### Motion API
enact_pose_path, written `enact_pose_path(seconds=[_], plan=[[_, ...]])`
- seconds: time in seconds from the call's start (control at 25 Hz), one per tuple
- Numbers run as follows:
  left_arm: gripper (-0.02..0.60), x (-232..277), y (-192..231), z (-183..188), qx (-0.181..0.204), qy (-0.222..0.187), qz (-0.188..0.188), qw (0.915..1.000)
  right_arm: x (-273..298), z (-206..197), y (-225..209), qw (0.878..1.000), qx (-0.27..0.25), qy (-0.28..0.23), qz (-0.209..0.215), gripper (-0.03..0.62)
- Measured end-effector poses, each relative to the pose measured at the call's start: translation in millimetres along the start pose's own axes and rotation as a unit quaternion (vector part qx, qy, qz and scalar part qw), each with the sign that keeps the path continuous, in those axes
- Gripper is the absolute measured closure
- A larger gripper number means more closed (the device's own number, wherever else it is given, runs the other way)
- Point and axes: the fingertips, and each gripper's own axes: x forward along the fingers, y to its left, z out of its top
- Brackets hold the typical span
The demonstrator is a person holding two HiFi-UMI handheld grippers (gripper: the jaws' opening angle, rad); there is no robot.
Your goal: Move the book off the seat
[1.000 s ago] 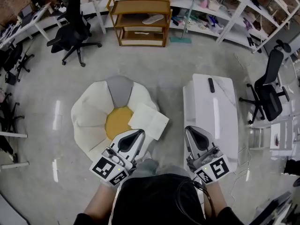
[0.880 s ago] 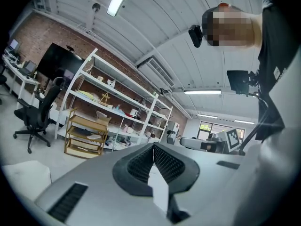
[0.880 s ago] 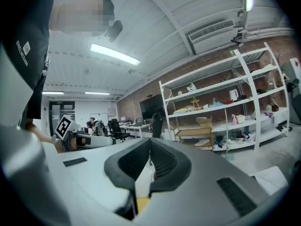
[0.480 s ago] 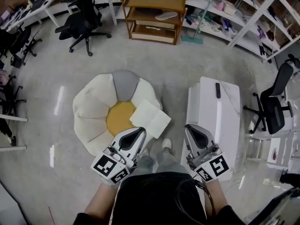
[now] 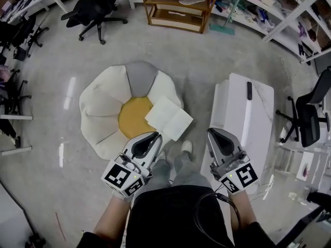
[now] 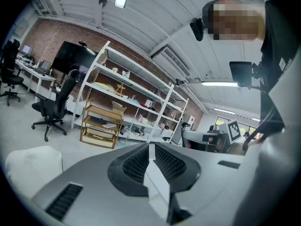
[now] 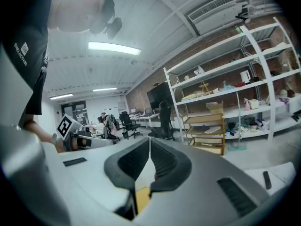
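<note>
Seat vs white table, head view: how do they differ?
The seat is round, petal-shaped, white with one grey petal and a yellow centre; the white table is rectangular and plain white. The seat carries the open book at its right edge; the table carries a small black remote. Both sit on the floor.

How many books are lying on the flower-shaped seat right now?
1: a white book lies on the right side of the seat. No other book shows.

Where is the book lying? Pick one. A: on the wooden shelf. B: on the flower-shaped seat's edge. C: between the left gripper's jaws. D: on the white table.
B: the head view shows the book lying open on the white right-hand edge of the seat.
</note>
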Motion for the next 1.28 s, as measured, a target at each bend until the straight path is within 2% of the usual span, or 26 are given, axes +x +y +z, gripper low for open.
enact_pose_path(seconds=[0.24,0.64,1.28], plan=[[0.541,11.1,19.0,-37.9,-0.019,0.042,0.01,0.9989,13.2,-38.4,-12.3,0.999,0.02,0.024,0.009,0.579],[0.463,29.3,65.2,-111.2,-0.05,0.098,0.039,0.9931,35.1,-115.8,-34.1,0.996,0.05,0.07,0.014,0.579],[0.379,78.9,149.7,-248.3,-0.053,0.17,0.035,0.9835,73.8,-260.9,-76.1,0.991,0.077,0.108,0.004,0.575]])
